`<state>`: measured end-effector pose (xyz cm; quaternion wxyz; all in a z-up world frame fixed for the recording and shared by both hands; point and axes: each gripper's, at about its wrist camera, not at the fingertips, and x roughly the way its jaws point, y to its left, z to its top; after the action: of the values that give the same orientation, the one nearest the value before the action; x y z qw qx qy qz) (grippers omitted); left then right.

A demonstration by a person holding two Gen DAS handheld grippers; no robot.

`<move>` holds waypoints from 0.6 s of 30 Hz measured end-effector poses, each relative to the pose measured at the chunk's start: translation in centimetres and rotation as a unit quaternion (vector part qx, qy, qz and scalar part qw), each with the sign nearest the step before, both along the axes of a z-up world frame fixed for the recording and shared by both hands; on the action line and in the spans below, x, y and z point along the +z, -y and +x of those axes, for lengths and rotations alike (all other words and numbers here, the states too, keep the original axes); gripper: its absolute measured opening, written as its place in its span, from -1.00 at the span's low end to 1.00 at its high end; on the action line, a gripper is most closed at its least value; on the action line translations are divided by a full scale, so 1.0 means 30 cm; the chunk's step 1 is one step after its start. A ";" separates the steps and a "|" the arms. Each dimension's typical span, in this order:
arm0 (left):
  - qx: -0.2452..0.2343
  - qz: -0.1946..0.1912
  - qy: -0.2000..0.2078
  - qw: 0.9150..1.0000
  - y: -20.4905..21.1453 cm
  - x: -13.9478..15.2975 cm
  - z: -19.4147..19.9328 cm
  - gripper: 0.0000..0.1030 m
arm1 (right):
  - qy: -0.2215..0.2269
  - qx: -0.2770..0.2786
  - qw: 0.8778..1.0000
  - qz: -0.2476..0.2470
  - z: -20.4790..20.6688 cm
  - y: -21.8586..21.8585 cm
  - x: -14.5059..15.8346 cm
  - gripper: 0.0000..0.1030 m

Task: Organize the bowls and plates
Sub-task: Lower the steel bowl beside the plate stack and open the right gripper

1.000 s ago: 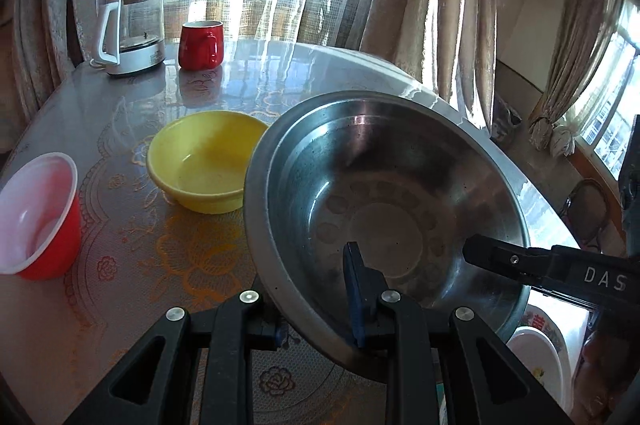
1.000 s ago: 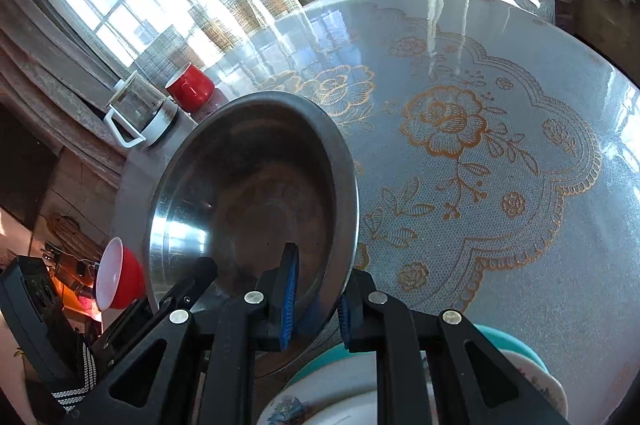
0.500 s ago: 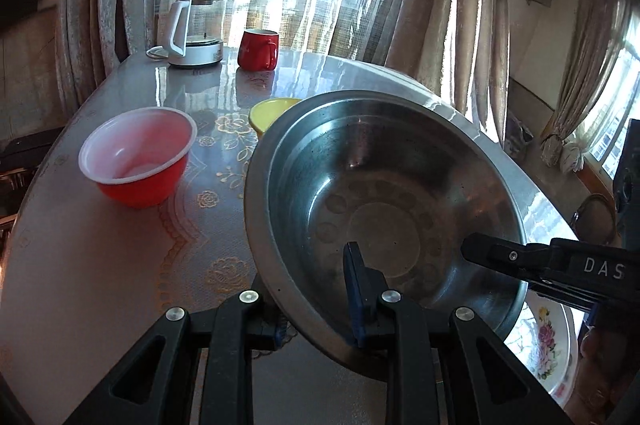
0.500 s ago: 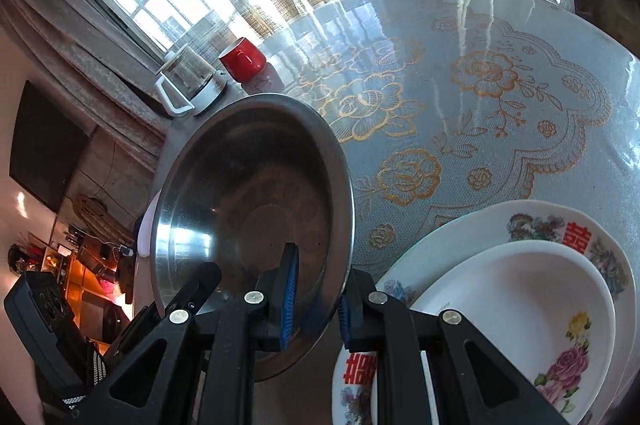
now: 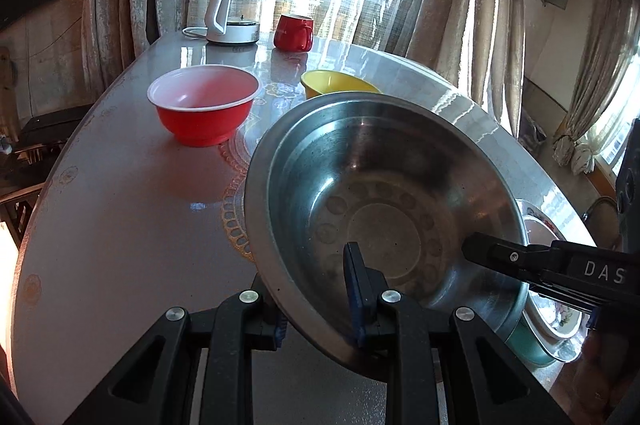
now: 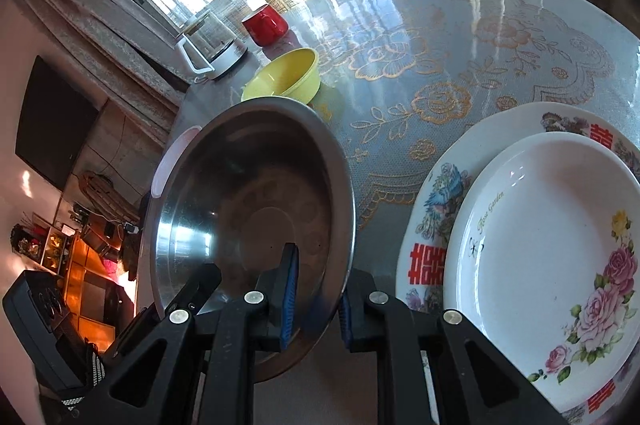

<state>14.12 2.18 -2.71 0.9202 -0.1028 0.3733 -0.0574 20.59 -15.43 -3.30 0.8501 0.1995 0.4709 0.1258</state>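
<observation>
Steel bowl, shiny and empty, tilts, rim clamped.

the metal bowl is sitting at the near edge of the surface. two small bowls are sitting behind it. a kettle and a mug are standing farther back. a small plate is lying on a big plate, right of the metal bowl.

There are three bowls: one steel bowl, one red plastic bowl and one yellow bowl. There are two plates: one large patterned plate and one white rose plate. One red mug, one glass kettle.
</observation>
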 end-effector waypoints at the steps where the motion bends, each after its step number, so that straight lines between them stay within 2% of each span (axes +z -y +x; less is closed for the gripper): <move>1: 0.000 0.001 -0.001 1.000 -0.003 -0.002 -0.009 -0.52 | -0.001 0.001 1.000 0.000 -0.004 -0.006 -0.003 -0.65; 18: 0.001 0.000 -0.029 1.000 -0.032 -0.049 -0.102 -0.52 | -0.029 0.022 0.999 0.002 -0.038 -0.051 -0.065 -0.62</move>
<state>11.06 3.13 -4.18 0.9091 -0.1048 0.3995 -0.0538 19.44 -13.90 -5.25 0.8329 0.1939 0.4993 0.1396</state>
